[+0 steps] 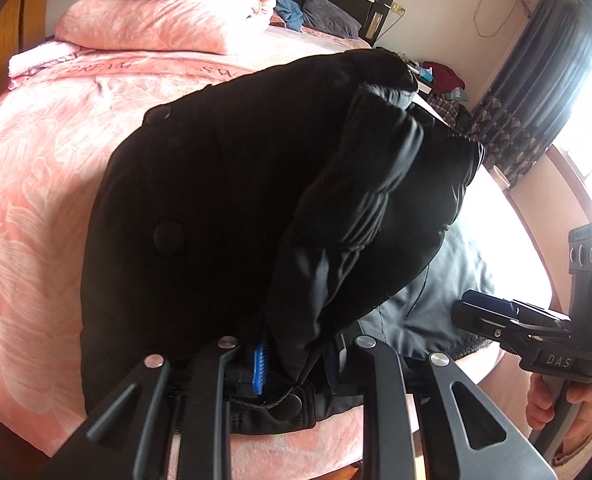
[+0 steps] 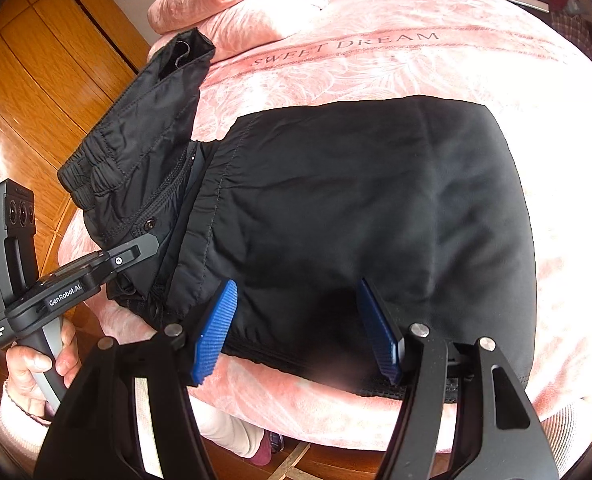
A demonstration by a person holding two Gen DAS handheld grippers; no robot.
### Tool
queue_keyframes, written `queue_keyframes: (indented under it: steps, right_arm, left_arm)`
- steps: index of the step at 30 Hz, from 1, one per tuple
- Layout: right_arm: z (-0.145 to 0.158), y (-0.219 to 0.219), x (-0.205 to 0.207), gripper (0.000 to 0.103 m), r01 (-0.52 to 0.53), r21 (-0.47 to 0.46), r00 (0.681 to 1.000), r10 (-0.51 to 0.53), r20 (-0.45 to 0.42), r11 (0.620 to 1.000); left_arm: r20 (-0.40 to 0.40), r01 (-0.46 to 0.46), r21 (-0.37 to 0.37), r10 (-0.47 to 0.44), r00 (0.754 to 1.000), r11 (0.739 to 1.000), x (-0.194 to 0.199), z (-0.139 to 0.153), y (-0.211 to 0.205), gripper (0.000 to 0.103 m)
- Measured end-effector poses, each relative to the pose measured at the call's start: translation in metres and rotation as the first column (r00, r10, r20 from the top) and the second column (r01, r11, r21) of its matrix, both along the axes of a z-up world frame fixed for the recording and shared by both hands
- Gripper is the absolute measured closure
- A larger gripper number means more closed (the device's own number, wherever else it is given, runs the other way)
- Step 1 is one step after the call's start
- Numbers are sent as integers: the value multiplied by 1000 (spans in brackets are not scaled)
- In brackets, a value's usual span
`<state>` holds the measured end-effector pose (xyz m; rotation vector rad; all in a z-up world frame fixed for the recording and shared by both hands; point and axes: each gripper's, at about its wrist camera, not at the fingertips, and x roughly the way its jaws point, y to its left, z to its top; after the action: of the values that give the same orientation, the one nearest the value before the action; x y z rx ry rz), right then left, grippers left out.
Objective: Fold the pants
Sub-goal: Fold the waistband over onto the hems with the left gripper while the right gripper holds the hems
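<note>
On plush pink bedding (image 2: 415, 68), left hand-held gripper (image 1: 292, 364) pinches quilted black pants (image 2: 355, 208) (right (image 2: 296, 328) agape).

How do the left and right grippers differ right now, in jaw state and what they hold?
The left gripper is shut on the black pants, lifting their waistband end off the pink bedspread; the right gripper is open, holding nothing. The left sits raised beside the fold; the right hovers low over the flat part. Both have blue pads.
</note>
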<state>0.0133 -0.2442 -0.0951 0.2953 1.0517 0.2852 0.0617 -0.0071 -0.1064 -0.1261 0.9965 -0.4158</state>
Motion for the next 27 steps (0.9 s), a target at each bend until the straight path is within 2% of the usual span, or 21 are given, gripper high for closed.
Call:
queue_keyframes:
  steps: [5, 9, 14, 17, 19, 24, 27]
  right_arm:
    - [-1, -2, -1, 40, 1, 1, 1000, -1, -3, 1000]
    - [-3, -2, 1, 39, -1, -2, 1000, 1, -7, 1000]
    - [-2, 1, 4, 36, -3, -4, 1000, 3, -16, 1000]
    - [4, 2, 4, 35, 0, -17, 1000, 0, -14, 1000]
    - [11, 1, 4, 32, -2, -22, 1000, 2, 6, 1000]
    - [30, 0, 13, 25, 1, 43, 999, -3, 32, 999]
    - [37, 2, 26, 20, -4, 107, 1000, 0, 31, 994]
  left_arm:
    - [-25, 36, 25, -36, 999, 999, -1, -5, -10, 74]
    - [-37, 72, 58, -70, 997, 996, -3, -8, -19, 66]
    - [-52, 95, 89, -90, 995, 991, -4, -5, -26, 52]
    - [-64, 96, 85, -90, 994, 992, -8, 2, -23, 39]
    - [-46, 67, 59, -64, 997, 996, -14, 11, -15, 20]
    - [-4, -38, 64, 38, 999, 997, -10, 26, 14, 14]
    - [-7, -132, 64, 133, 991, 989, 0, 28, 34, 12]
